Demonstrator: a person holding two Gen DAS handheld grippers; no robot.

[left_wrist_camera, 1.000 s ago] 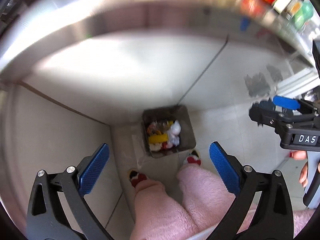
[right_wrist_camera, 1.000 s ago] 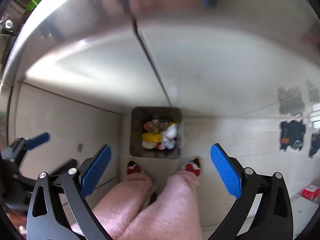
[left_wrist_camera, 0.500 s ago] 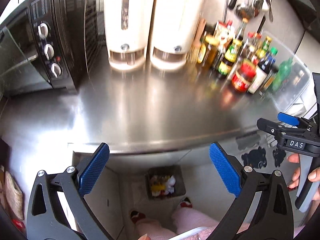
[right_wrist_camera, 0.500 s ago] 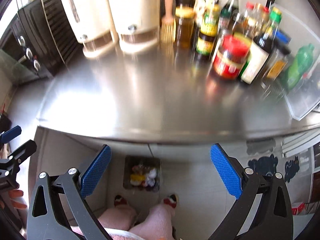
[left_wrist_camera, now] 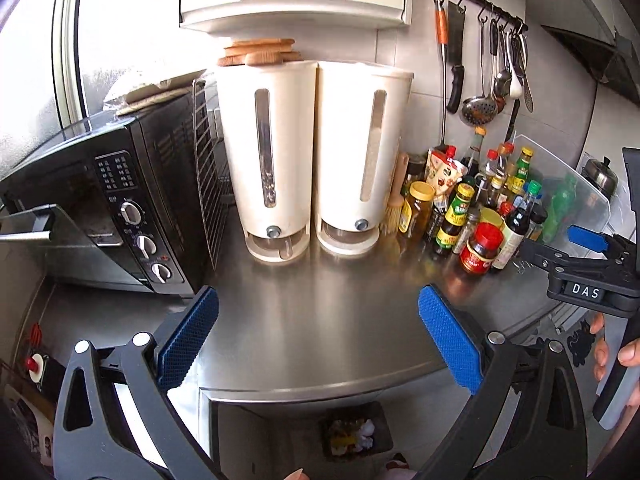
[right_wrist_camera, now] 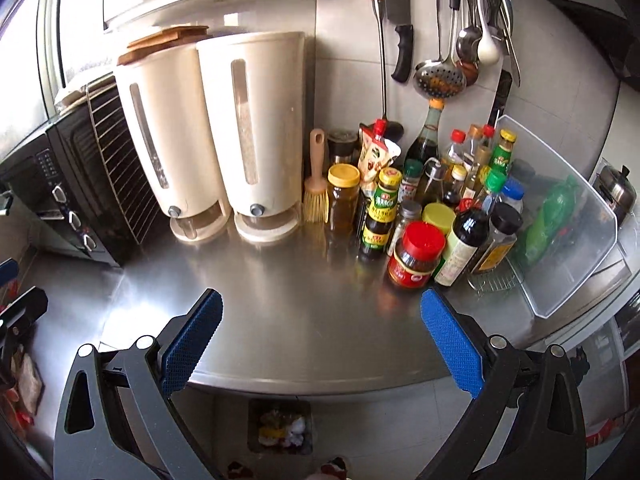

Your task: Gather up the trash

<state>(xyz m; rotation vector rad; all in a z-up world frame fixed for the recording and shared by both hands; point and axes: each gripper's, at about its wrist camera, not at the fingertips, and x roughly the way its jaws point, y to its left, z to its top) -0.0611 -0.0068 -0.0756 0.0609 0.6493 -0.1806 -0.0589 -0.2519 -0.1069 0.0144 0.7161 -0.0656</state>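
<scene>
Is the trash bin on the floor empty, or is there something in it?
Not empty: the trash bin holds mixed yellow and white scraps.

Left gripper (left_wrist_camera: 318,342), right gripper (right_wrist_camera: 320,342): black frames, 2 blue textured pads each, silver screws; "DAS" label at 3 o'clock.

Steel counter (right_wrist_camera: 304,320): dispensers (right_wrist_camera: 248,132), bottles (right_wrist_camera: 416,256), oven (left_wrist_camera: 120,208); bin (right_wrist_camera: 280,426) on floor.
</scene>
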